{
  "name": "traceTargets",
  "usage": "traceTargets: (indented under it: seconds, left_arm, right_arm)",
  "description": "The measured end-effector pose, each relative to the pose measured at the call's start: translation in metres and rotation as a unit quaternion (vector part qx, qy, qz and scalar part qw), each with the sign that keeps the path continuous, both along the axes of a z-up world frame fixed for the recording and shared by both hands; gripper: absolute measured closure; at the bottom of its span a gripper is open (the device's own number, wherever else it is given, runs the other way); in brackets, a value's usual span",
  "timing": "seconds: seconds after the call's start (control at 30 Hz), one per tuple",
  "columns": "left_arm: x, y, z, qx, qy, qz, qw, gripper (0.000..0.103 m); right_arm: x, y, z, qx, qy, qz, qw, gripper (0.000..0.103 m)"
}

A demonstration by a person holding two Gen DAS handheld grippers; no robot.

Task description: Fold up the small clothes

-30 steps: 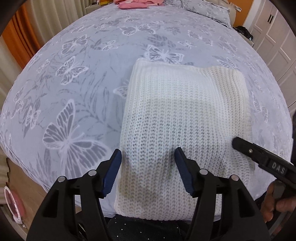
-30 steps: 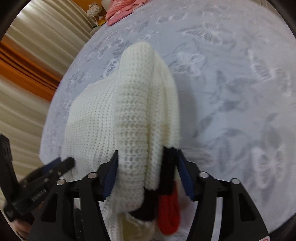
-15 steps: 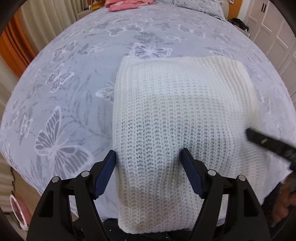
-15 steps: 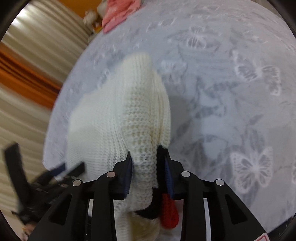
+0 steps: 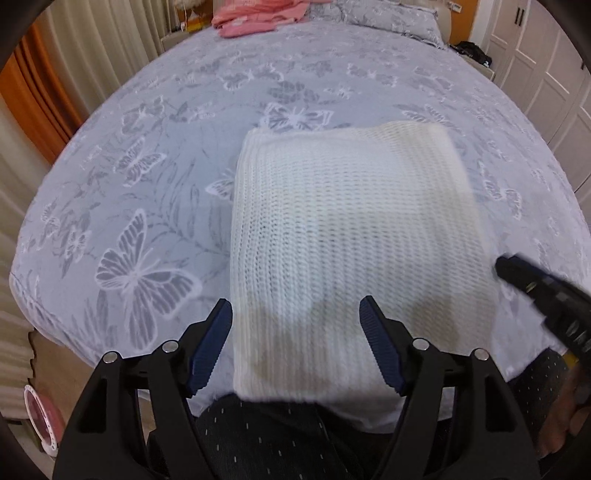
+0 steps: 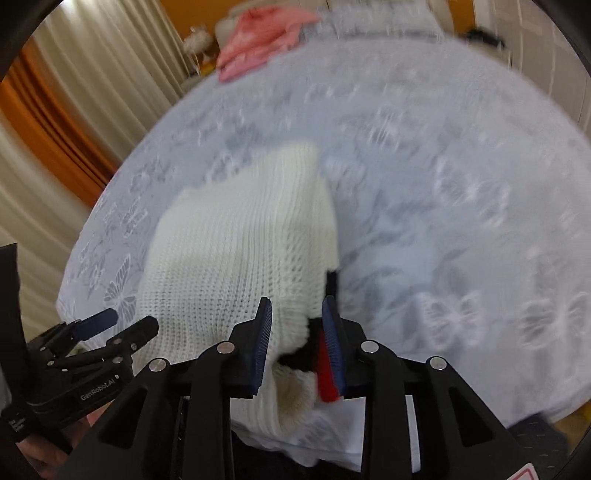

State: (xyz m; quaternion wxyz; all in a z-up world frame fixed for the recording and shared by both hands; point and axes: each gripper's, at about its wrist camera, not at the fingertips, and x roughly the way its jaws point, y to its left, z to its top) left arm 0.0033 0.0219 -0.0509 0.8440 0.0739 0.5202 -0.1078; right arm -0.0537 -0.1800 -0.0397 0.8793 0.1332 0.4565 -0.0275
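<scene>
At the bottom of the right wrist view, the right gripper (image 6: pixel 297 332) has its blue-padded fingers (image 6: pixel 263 334) closed on the bunched edge of a cream chunky-knit sweater (image 6: pixel 236 254); its jaws have just opened a little, yet the knit is still pinched between them. Only this view shows the black and red trim (image 6: pixel 323 360) of the garment against the right-hand pad, and the fold lifting into a ridge toward mid-frame. The left wrist view instead shows the sweater (image 5: pixel 351 236) as a broad folded rectangle lying across the middle of the frame. There the left gripper (image 5: pixel 295 321) has its fingers (image 5: pixel 212 343) spread wide above the near edge, pressing nothing; its jaws have just opened. The right gripper (image 5: pixel 543 295) enters blurred at the right edge. Below lies a lilac bedspread with white butterflies (image 5: pixel 147 206). A pink garment (image 5: pixel 258 16) sits at the top of the frame. Cream and orange curtains (image 6: pixel 74 110) hang at the left, white cupboard doors (image 5: pixel 546 66) at the upper right.
</scene>
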Motion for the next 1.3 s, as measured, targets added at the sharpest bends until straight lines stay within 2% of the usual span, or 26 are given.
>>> traceTargets:
  seconds: [0.03,0.07,0.1,0.2,0.3,0.43,0.5,0.67,0.87,1.07,1.3]
  left_arm:
    - [-0.005,-0.001,0.004,0.001,-0.01,-0.001,0.9999,0.031]
    - [-0.012,-0.004,0.009,0.005,-0.025,-0.004,0.9997,0.027]
    - [-0.018,-0.007,0.013,0.009,-0.038,-0.007,0.9992,0.023]
    - [-0.041,-0.015,0.02,0.016,-0.082,-0.019,0.9964,0.014]
    - [-0.054,-0.017,0.016,0.016,-0.098,-0.017,0.995,0.014]
    - [-0.068,-0.016,0.008,0.013,-0.099,-0.009,0.995,0.014]
    - [-0.076,-0.018,0.014,0.02,-0.126,-0.006,0.9918,0.014]
    - [-0.094,-0.023,0.025,0.02,-0.167,-0.015,0.9857,0.014]
    - [-0.096,-0.014,0.023,-0.006,-0.145,0.006,0.9894,0.014]
    - [-0.097,-0.005,0.022,-0.017,-0.14,0.029,0.9895,0.014]
    - [-0.101,-0.004,0.025,-0.026,-0.149,0.024,0.9882,0.014]
  right_arm:
    - [-0.008,-0.003,0.005,-0.023,-0.007,-0.005,1.0,0.066]
    - [-0.02,-0.007,0.01,-0.044,-0.016,-0.012,0.999,0.054]
    - [-0.029,-0.012,0.012,-0.055,-0.023,-0.017,0.998,0.048]
    - [-0.048,-0.024,0.009,-0.089,-0.034,-0.028,0.995,0.044]
    - [-0.069,-0.031,0.001,-0.103,-0.035,-0.032,0.994,0.042]
    - [-0.086,-0.032,-0.011,-0.105,-0.022,-0.031,0.994,0.04]
    - [-0.087,-0.032,-0.012,-0.093,-0.016,-0.03,0.995,0.036]
    - [-0.09,-0.022,-0.015,-0.117,-0.013,-0.021,0.993,0.035]
    - [-0.092,-0.013,-0.015,-0.118,-0.019,-0.018,0.993,0.034]
    - [-0.093,-0.011,-0.015,-0.118,-0.015,-0.024,0.993,0.034]
    - [-0.094,-0.01,-0.016,-0.122,-0.01,-0.029,0.992,0.034]
